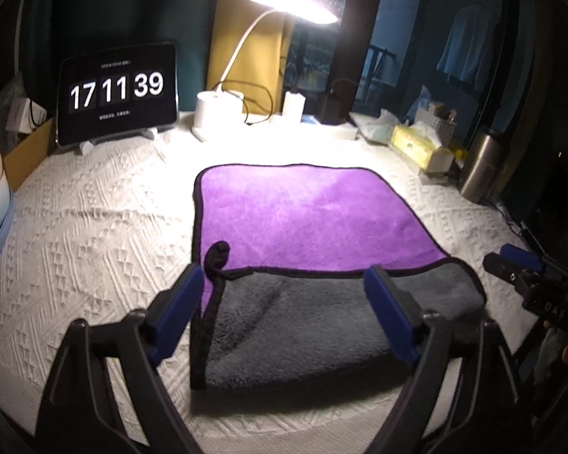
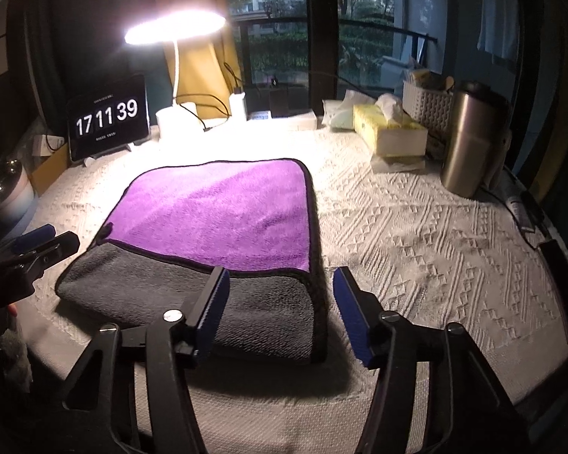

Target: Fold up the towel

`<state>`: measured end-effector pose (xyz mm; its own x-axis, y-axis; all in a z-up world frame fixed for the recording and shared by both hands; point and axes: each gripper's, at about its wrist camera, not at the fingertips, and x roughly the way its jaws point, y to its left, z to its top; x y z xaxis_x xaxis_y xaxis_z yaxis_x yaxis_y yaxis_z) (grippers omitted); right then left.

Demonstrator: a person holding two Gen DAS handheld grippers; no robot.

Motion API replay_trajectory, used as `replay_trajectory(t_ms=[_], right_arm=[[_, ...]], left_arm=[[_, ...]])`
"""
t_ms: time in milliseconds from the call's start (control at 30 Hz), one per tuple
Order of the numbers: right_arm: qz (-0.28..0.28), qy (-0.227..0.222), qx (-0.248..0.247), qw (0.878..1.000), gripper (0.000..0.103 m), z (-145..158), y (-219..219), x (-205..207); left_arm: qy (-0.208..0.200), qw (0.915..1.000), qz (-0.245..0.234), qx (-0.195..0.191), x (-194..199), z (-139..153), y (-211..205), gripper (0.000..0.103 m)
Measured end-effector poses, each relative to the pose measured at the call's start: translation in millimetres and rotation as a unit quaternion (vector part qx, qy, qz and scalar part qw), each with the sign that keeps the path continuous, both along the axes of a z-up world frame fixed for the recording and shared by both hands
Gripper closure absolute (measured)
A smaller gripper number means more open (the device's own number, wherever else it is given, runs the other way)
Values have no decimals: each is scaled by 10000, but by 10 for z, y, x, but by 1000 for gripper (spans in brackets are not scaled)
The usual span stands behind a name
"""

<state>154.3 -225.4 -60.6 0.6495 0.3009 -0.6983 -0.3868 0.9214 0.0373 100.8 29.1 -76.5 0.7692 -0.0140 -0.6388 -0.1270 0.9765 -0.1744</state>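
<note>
**A:** Where is the towel, and how does it lie?

**B:** The towel [image 1: 306,223] lies flat on a white textured table cover [image 1: 94,227], lit by a desk lamp [image 1: 291,3]. Its near edge is folded back over itself, so a grey band sits nearest the cameras and the purple face spreads beyond it. A black trim runs round the edge, and a small black loop curls at the fold's left end.

**A:** What is the left gripper doing?

**B:** The left gripper [image 1: 284,287] has its jaws spread wide, holding nothing. Its blue pads [image 1: 181,302] straddle the grey band from above; I cannot tell whether they touch the cloth.

**A:** And the right gripper?

**B:** The right gripper [image 2: 280,295] is also parted, somewhat less widely, and empty. In its own view, its left pad overlaps the grey band, and the right pad sits over the table cover just beside the towel's right edge. Contact cannot be judged.

**A:** Anything else nearby?

**B:** A tablet clock [image 1: 117,90] reading 17 11 39 stands at the back left. A yellow tissue box [image 2: 390,132] and a steel flask [image 2: 469,140] sit at the back right, well apart from the towel.
</note>
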Motion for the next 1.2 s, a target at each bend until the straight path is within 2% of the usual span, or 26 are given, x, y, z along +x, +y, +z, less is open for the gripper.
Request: replay_trajectory(t_ms=[267,333,700,800,867,933,1100,1167,1200], right_arm=[[64,410,20,9991,57,-233,-59,248],[84,497,15,9987,61,-288,-59,290],[125,783,55,9968,63,-462,-75,415],[186,800,19,9966,72,-489,-47,415],[180,805,-6,9966,74,-499,-38,405],[152,755,-37,9970,87,-490,-34,398],[161,576,-181,9980,94,-428,-24,357],[185,480,-155,9986,96,-384,-24,323],[187,476,-159,9986,96,-367,-20,313]], left_arm=[[427,9990,58,-106,215,-224,75,40],[532,9985,45,-79,252,-264,82,43],[891,9960,38,-14,342,-432,94,50],[901,9959,62,49,337,-434,95,58],[896,9960,61,41,329,-432,100,67],[895,9960,54,37,322,-428,97,72],[806,9967,-28,60,271,-389,59,78],[816,9966,-23,71,263,-399,55,91],[839,9965,-17,34,257,-417,71,92]])
